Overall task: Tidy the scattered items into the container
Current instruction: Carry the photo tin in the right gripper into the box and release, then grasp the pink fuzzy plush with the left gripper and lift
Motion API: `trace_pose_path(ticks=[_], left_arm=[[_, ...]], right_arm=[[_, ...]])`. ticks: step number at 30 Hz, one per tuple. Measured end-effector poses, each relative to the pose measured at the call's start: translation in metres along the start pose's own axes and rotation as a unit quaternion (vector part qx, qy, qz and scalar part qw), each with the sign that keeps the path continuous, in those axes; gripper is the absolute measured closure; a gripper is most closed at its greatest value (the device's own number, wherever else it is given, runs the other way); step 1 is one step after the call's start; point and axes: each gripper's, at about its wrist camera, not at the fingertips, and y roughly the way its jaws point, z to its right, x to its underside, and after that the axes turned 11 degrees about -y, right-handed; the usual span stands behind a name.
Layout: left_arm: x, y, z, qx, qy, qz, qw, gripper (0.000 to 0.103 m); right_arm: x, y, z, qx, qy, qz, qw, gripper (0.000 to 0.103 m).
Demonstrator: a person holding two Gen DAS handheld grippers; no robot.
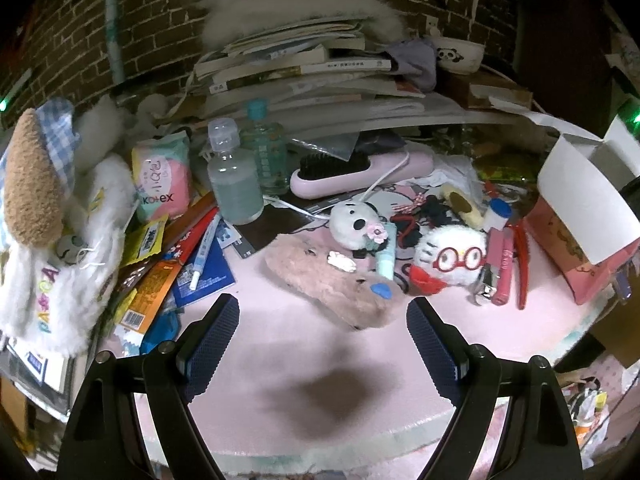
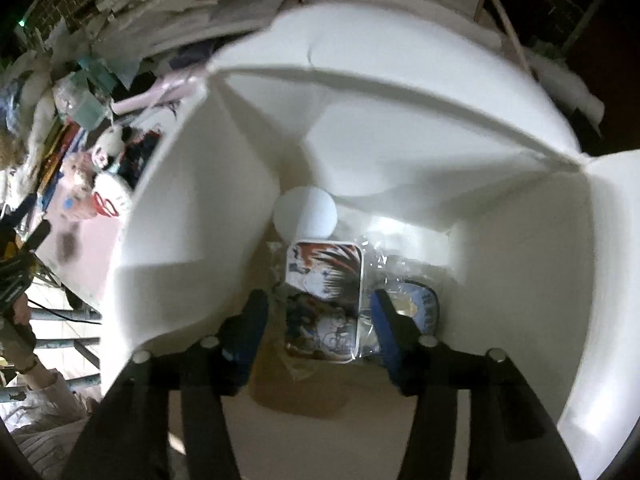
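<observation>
The left gripper (image 1: 322,344) hangs with jaws spread and empty over bare pink counter (image 1: 280,344), just short of a furry beige pouch (image 1: 332,284); beyond lie a glasses-wearing plush (image 1: 448,260) and pink hairbrush (image 1: 360,170). The right gripper (image 2: 316,320) points down into the white box (image 2: 192,208), jaws parted, not pressing the illustrated card packet (image 2: 324,300) between them; a white round lid (image 2: 306,216) lies farther in.

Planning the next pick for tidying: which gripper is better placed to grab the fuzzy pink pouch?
Left. The left gripper hangs open just short of the fuzzy pink pouch; the right gripper is down inside the white box.
</observation>
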Motion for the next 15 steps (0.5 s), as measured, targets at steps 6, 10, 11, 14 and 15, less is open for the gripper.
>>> trace_pose_path(ticks=[6, 10, 11, 14, 15], left_arm=[[-0.007, 0.027, -0.002, -0.004, -0.002, -0.005, 1.0, 0.019], [-0.012, 0.042, -0.002, 0.025, -0.029, -0.03, 0.9988, 0.019], [-0.012, 0.044, 0.0, 0.024, -0.03, -0.032, 0.9988, 0.019], [-0.01, 0.05, 0.01, 0.008, -0.021, -0.035, 0.9991, 0.019], [-0.01, 0.052, 0.011, 0.006, -0.022, -0.038, 0.999, 0.019]], right_arm=[[0.007, -0.044, -0.015, 0.013, -0.013, 0.088, 0.996, 0.037], [0.015, -0.078, -0.04, 0.09, -0.045, 0.172, 0.98, 0.032], [0.016, -0.084, -0.043, 0.091, -0.046, 0.19, 0.976, 0.03], [0.023, -0.099, -0.062, 0.067, -0.051, 0.244, 0.966, 0.022], [0.025, -0.101, -0.072, 0.055, -0.057, 0.258, 0.963, 0.022]])
